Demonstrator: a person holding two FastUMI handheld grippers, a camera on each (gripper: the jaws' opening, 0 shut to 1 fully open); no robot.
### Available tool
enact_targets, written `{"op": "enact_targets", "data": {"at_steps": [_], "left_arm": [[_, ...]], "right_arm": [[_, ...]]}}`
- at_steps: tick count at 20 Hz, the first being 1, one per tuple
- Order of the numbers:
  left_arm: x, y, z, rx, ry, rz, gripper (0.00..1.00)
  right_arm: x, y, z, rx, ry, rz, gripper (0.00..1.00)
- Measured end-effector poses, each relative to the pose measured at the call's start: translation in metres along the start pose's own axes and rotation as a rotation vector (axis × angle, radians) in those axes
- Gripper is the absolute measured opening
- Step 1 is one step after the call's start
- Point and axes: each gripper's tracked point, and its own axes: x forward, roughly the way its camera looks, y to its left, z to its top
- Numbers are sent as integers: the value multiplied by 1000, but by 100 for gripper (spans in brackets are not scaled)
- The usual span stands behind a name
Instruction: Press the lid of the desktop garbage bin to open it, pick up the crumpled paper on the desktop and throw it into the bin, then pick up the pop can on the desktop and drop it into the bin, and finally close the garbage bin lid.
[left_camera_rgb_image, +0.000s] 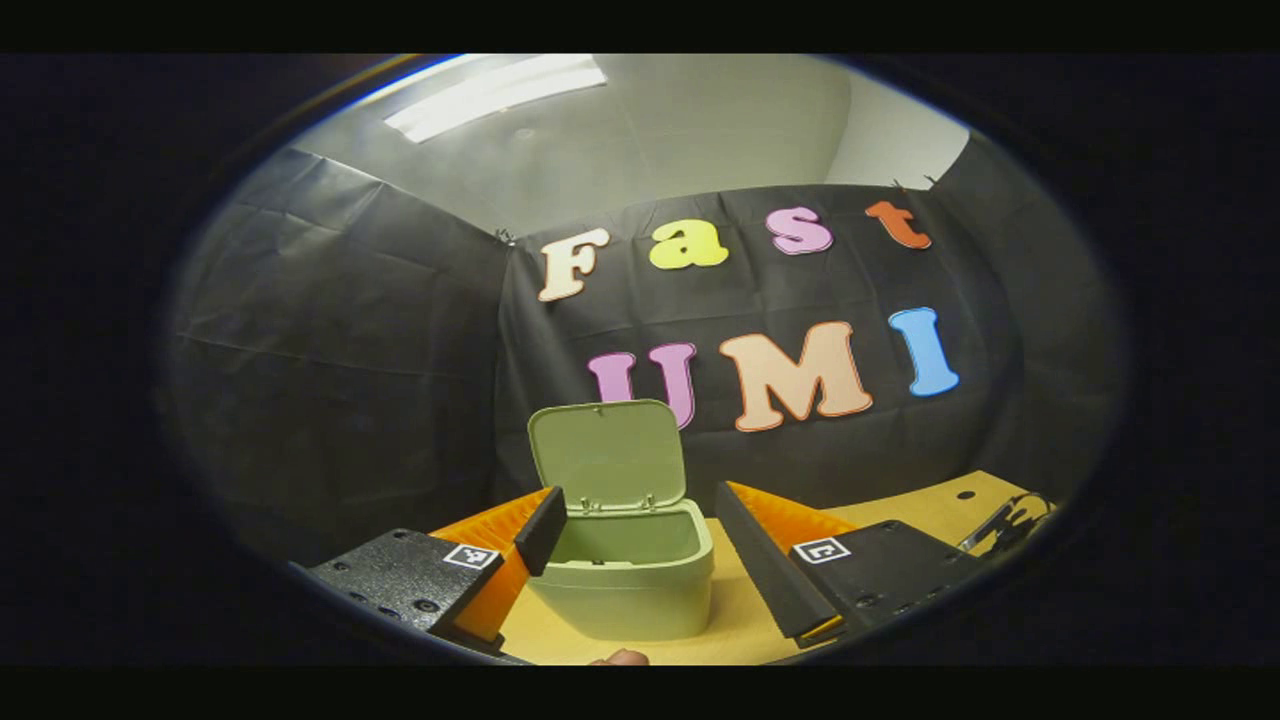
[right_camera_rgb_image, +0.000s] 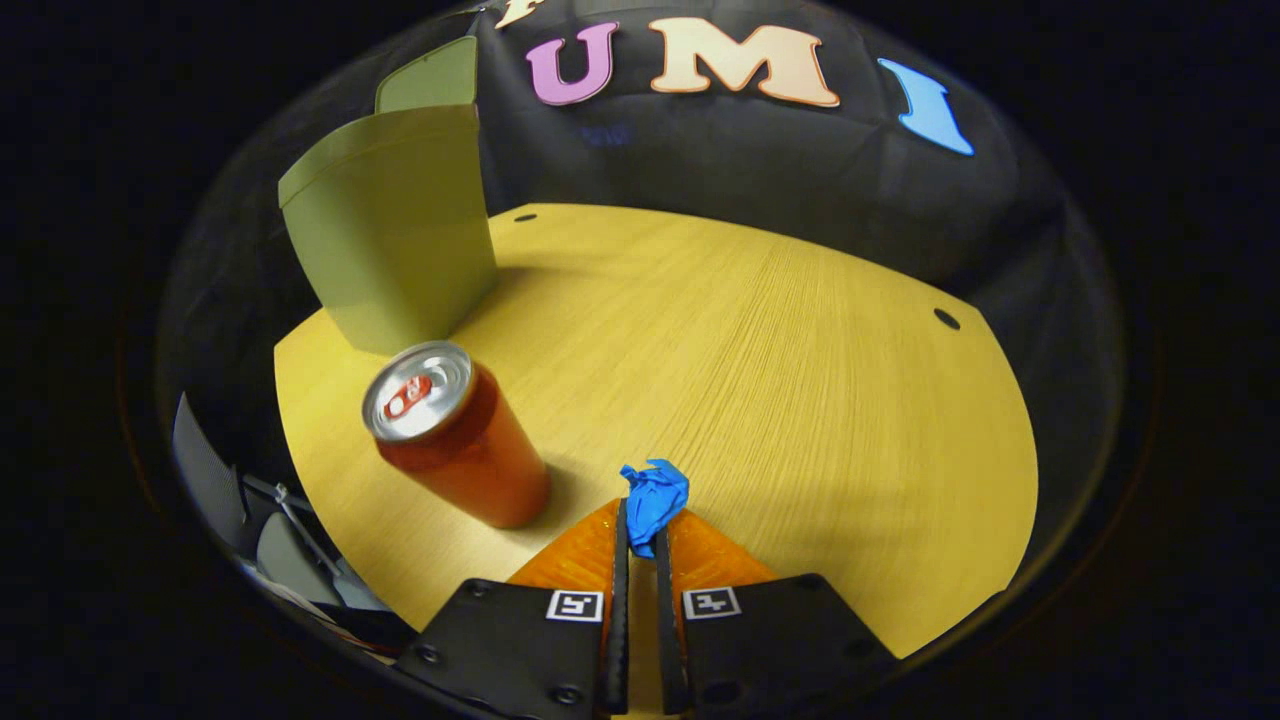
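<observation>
A pale green bin (left_camera_rgb_image: 628, 575) stands on the wooden desk with its lid (left_camera_rgb_image: 607, 452) swung up and open. My left gripper (left_camera_rgb_image: 632, 520) is open, one finger on each side of the bin's mouth, held a little short of it. In the right gripper view, the bin (right_camera_rgb_image: 395, 230) stands at the far left and a red pop can (right_camera_rgb_image: 455, 435) stands upright in front of it. My right gripper (right_camera_rgb_image: 642, 520) is shut on a blue crumpled paper (right_camera_rgb_image: 655, 498), which sticks out past the fingertips just above the desk (right_camera_rgb_image: 780, 350).
The desk's far edge meets the black cloth wall. Cable holes (right_camera_rgb_image: 946, 319) mark the desk top at the right. A black cable (left_camera_rgb_image: 1005, 520) lies at the desk's right edge. Chair parts (right_camera_rgb_image: 240, 510) show below the desk's left edge.
</observation>
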Motion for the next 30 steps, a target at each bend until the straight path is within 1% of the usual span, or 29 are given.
{"op": "enact_targets", "data": {"at_steps": [1,4,5,9,10,11,12,13,16,17,18,22,23,24,25,29,30], "left_arm": [[0,1,1,-1,-1,0,95],[3,3,0,-5,-8,-8,95],[4,4,-1,-8,-7,-10,91],[8,12,-9,-27,8,-11,91],[8,14,-11,-30,11,-10,95],[9,17,-14,-30,14,-9,91],[10,20,-16,-28,17,-8,95],[11,23,-17,-26,18,-5,95],[14,37,-19,-24,18,11,96],[16,40,-20,-26,20,14,95],[17,44,-22,-28,22,19,91],[19,60,-27,-26,28,31,91],[20,63,-27,-25,30,33,95],[20,68,-30,-21,31,36,91],[22,73,-31,-17,33,41,95],[25,94,-40,-24,48,56,95],[26,101,-42,-24,50,61,91]], "right_arm": [[-5,-2,14,8,-30,-7,15],[-20,-7,57,14,-120,-26,15],[-26,-6,71,11,-149,-31,14],[-46,1,122,-11,-263,-44,14],[-52,4,134,-22,-291,-47,14],[-56,6,145,-30,-313,-51,14],[-60,10,155,-34,-335,-50,14],[-65,15,165,-35,-358,-47,15],[-77,32,204,-29,-442,-21,14],[-81,37,214,-33,-469,-13,14],[-84,42,226,-43,-490,-8,14],[-99,70,268,-70,-566,25,14],[-100,78,275,-79,-585,35,13],[-102,86,284,-92,-603,44,14],[-103,94,291,-101,-615,53,14],[-103,133,311,-125,-645,101,13],[-101,143,315,-132,-649,111,14]]}}
